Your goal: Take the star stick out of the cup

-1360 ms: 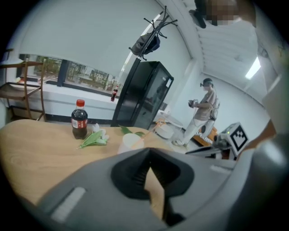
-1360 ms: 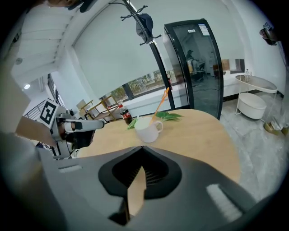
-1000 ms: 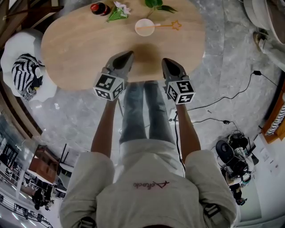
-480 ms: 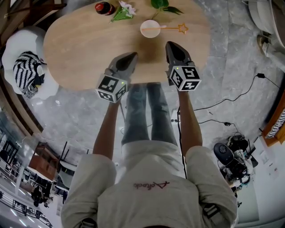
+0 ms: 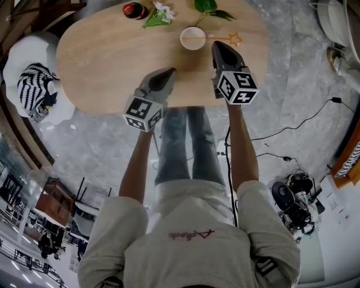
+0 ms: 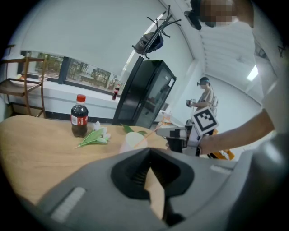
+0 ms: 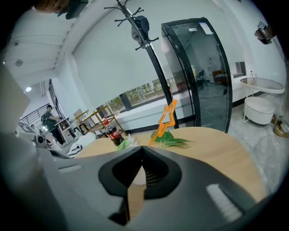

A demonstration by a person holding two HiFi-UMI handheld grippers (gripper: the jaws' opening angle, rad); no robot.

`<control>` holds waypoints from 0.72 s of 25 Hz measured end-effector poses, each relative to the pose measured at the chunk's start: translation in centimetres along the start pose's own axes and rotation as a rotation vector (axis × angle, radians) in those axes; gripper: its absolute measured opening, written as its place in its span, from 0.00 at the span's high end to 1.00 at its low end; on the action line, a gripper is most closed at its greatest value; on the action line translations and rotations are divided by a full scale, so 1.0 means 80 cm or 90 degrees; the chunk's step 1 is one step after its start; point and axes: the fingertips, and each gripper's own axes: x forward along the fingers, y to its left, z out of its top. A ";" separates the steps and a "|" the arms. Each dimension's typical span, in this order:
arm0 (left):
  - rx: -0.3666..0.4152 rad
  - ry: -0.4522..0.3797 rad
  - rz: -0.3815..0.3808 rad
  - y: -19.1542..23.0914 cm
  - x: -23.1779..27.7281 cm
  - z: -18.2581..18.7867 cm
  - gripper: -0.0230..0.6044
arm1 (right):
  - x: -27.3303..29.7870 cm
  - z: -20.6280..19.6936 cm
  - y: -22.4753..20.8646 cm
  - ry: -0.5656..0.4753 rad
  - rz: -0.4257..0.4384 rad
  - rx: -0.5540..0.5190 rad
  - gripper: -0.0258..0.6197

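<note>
A white cup (image 5: 193,38) stands on the far side of the oval wooden table (image 5: 101,56). An orange star stick (image 5: 228,38) leans out of it to the right, its star over the tabletop. My right gripper (image 5: 216,46) is shut and empty, its tip just right of the cup and under the stick. In the right gripper view the star (image 7: 168,115) rises just above my shut gripper (image 7: 142,148), which hides most of the cup. My left gripper (image 5: 170,71) is shut and empty, nearer the table's front edge. From the left gripper (image 6: 150,150) I see the cup (image 6: 132,140) ahead.
A cola bottle (image 5: 134,9), a white flower (image 5: 159,14) and green leaves (image 5: 209,8) lie at the table's far edge. A white chair with a striped cushion (image 5: 35,89) stands at the left. Cables (image 5: 292,121) run over the floor at the right.
My right gripper has moved forward over the table, from near the front edge up beside the cup. The left gripper has stayed where it was.
</note>
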 end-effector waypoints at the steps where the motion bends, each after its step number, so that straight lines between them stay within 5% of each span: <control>1: -0.001 0.002 0.000 0.000 0.000 -0.001 0.96 | 0.001 0.000 -0.001 0.001 0.001 0.001 0.95; 8: 0.002 0.004 0.001 0.006 0.000 -0.006 0.96 | 0.013 -0.007 -0.002 0.003 0.000 0.024 0.78; 18: 0.021 0.012 -0.004 0.002 0.002 -0.004 0.96 | 0.016 0.007 -0.006 -0.022 -0.006 0.055 0.84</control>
